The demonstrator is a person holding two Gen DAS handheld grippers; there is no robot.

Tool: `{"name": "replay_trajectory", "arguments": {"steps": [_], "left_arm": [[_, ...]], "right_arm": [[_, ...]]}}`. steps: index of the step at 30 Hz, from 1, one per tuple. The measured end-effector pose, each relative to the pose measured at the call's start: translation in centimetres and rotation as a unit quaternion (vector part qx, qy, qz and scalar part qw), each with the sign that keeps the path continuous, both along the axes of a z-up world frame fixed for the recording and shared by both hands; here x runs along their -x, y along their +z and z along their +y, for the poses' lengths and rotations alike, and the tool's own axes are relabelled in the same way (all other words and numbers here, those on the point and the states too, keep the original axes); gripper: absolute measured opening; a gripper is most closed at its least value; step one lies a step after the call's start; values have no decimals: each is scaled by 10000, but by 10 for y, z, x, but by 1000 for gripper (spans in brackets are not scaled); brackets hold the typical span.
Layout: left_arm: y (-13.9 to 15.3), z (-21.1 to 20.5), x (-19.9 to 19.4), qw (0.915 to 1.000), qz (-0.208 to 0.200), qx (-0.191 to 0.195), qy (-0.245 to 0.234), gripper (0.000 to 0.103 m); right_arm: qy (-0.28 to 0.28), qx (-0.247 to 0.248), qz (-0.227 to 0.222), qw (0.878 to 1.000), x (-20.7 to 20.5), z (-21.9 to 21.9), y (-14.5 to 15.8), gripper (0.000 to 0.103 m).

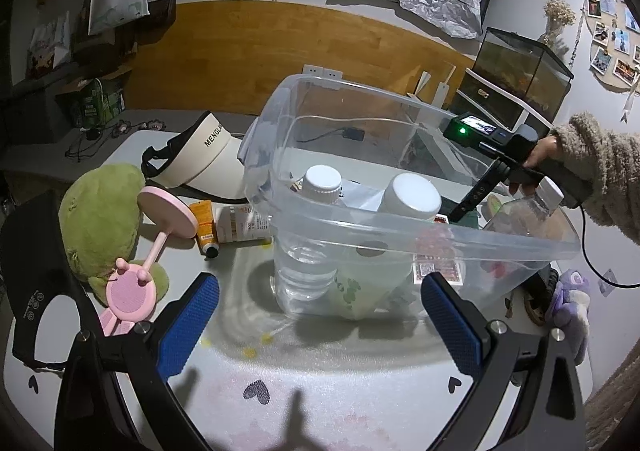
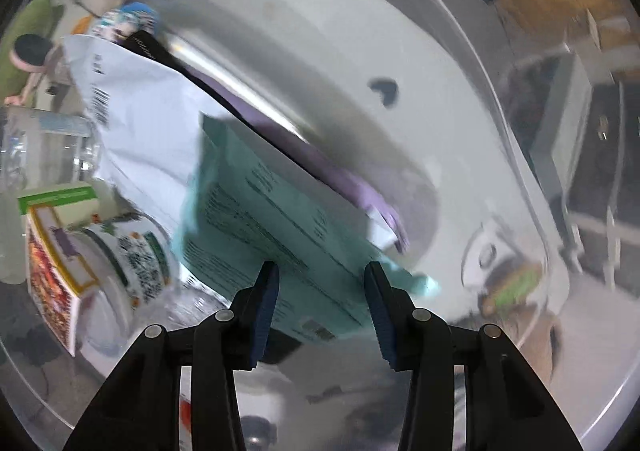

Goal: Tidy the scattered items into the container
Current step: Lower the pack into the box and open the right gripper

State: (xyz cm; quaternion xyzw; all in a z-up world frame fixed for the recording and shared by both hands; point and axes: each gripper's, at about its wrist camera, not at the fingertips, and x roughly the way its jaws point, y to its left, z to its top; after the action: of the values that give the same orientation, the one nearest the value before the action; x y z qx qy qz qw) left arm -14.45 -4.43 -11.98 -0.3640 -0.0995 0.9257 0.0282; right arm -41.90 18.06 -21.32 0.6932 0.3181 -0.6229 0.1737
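The right gripper (image 2: 320,307) is seen inside the clear container (image 2: 520,139), its jaws parted partway with a teal packet (image 2: 272,219) lying between and just beyond the blue pads (image 2: 266,307). Whether the packet is pinched or already let go cannot be told; a gap appears beside each pad, so a release into the bin is judged likely. At 10 o'clock of the jaws a white packet (image 2: 136,111) leans across the teal one, and at 9 o'clock a printed box (image 2: 52,263) and a labelled bottle (image 2: 136,251) are stacked, placed there as tidied items.

The left gripper (image 1: 320,315) is held wide open and empty, low before the container's near wall (image 1: 400,247), probably kept ready for the next pick. At its 10 o'clock, a pink mirror (image 1: 168,211), a green plush (image 1: 100,219), an orange tube (image 1: 206,223) and a white visor (image 1: 208,155) are left scattered on the table (image 1: 320,371); at 3 o'clock a purple plush (image 1: 572,299) lies outside.
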Motion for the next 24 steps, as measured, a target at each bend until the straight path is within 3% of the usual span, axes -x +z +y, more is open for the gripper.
{"name": "replay_trajectory", "arguments": {"steps": [4,8,11,12,13,19,24], "left_arm": [[3,1,-1,10000,70,-1,-63,102],[5,1,-2,9999,94,-34,-60,102],[6,1,-1,9999,113,-24,-52,102],[7,2,-2,9999,124,-14,-47,102],[7,2,-2,9999,135,-8,-39,102],[9,1,-6,9999,143,40,30,102],[9,-3,-10,9999,136,47,85,102]], "right_arm": [[85,-129,33,9999,-2,1,10,45],[243,940,39,9953,-5,-19,44,45],[680,1373,-225,9879,-16,-44,50,41],[776,1389,-299,9868,-18,-51,46,31],[865,1387,-365,9859,-20,-58,42,27],[1081,1025,-572,9872,-20,-66,2,18],[938,710,-568,9914,-18,-55,-3,9]]}}
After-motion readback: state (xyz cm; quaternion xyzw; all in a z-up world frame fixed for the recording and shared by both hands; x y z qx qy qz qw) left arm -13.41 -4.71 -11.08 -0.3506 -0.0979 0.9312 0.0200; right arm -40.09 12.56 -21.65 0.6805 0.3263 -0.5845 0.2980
